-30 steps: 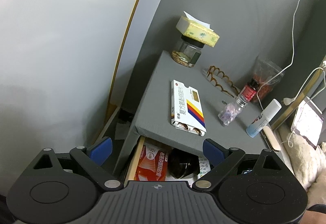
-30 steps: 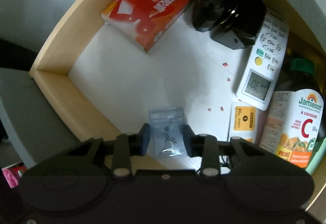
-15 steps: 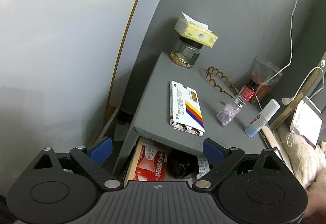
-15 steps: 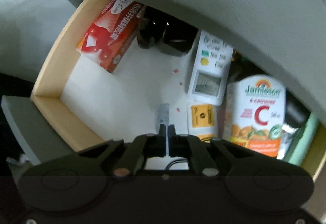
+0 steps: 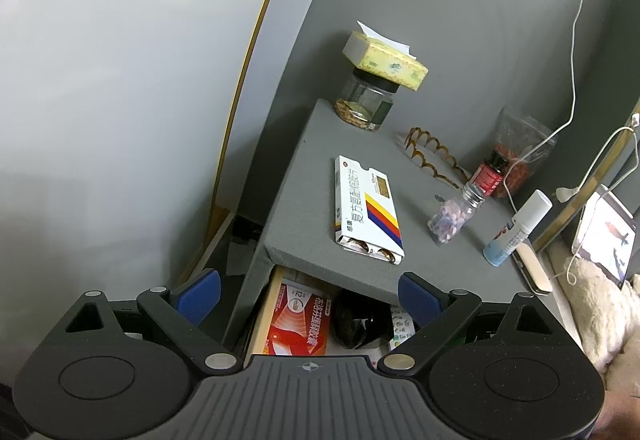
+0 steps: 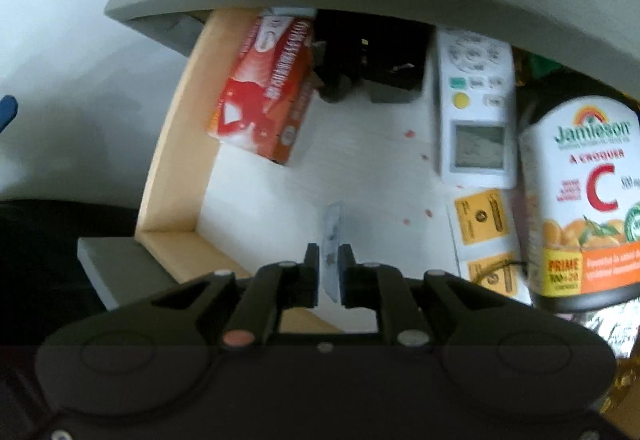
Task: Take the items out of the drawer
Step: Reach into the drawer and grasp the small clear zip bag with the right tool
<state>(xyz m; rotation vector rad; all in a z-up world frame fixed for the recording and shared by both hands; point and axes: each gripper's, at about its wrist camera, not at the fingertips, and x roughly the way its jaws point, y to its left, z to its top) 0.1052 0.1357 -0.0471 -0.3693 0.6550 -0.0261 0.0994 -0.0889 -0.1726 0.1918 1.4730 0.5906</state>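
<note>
Clear plastic pouch (image 6: pixel 331 236): seen edge-on, upright between the fingers of the right gripper (image 6: pixel 329 264), over the white floor of the open wooden drawer (image 6: pixel 168 159). Those jaws have just been opening a little; a narrow gap shows at each pad, so a firm clamp cannot be told. Also lodged in the drawer: red box (image 6: pixel 264 91), white remote (image 6: pixel 474 111), vitamin C bottle (image 6: pixel 584 199). Left gripper (image 5: pixel 308 292): held above the drawer front, fingers wide apart, nothing between them. White medicine box (image 5: pixel 366 209) lies on the grey cabinet top (image 5: pixel 304 199).
</note>
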